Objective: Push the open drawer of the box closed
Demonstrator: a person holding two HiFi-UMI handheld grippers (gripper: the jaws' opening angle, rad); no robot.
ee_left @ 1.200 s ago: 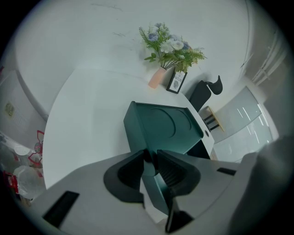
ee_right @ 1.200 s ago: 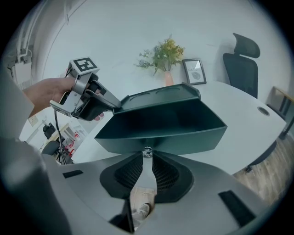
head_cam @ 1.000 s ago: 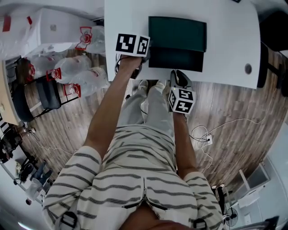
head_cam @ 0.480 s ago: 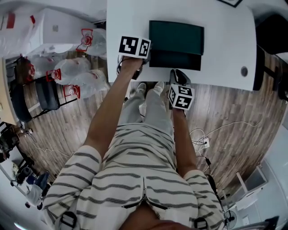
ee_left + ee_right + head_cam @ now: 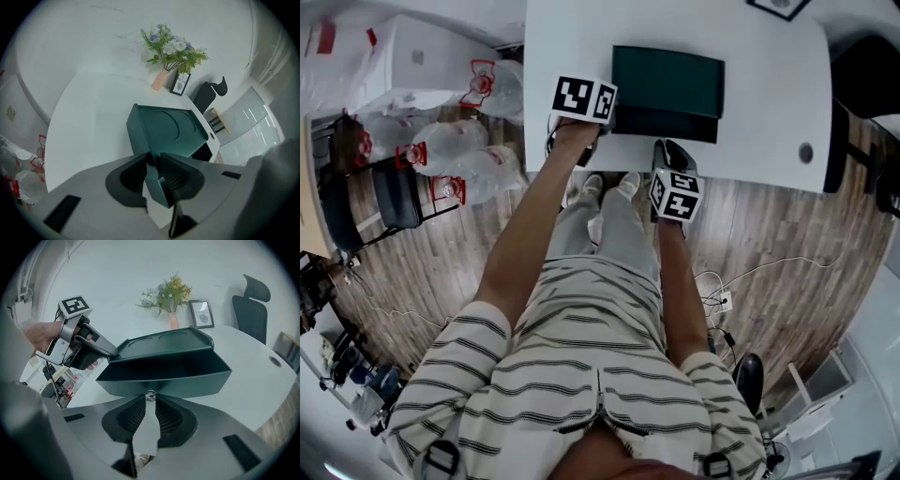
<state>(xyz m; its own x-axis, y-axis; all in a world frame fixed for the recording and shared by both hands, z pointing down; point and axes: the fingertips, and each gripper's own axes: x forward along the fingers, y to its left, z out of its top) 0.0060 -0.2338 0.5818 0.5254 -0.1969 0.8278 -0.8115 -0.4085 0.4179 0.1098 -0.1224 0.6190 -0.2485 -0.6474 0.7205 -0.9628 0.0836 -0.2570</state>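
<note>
A dark green box (image 5: 667, 77) sits on the white table (image 5: 769, 94), its drawer (image 5: 666, 124) sticking out a little toward me. My left gripper (image 5: 605, 117) is at the box's front left corner, jaws shut on that corner (image 5: 157, 187); the right gripper view shows it gripping the box's left edge (image 5: 108, 352). My right gripper (image 5: 671, 150) meets the drawer front (image 5: 164, 376) at its middle. The small silver knob (image 5: 150, 395) sits pinched between the tips of the nearly closed jaws.
A vase of flowers (image 5: 168, 294) and a small picture frame (image 5: 201, 314) stand at the table's far side. A dark chair (image 5: 251, 301) is beyond the table. There is a round cable hole (image 5: 806, 152) near the table's right edge. White bags (image 5: 459, 141) lie on the floor at the left.
The drawer has slid further into the box, so less of it sticks out. My right gripper has moved forward with it. The left gripper stays on the box corner.
</note>
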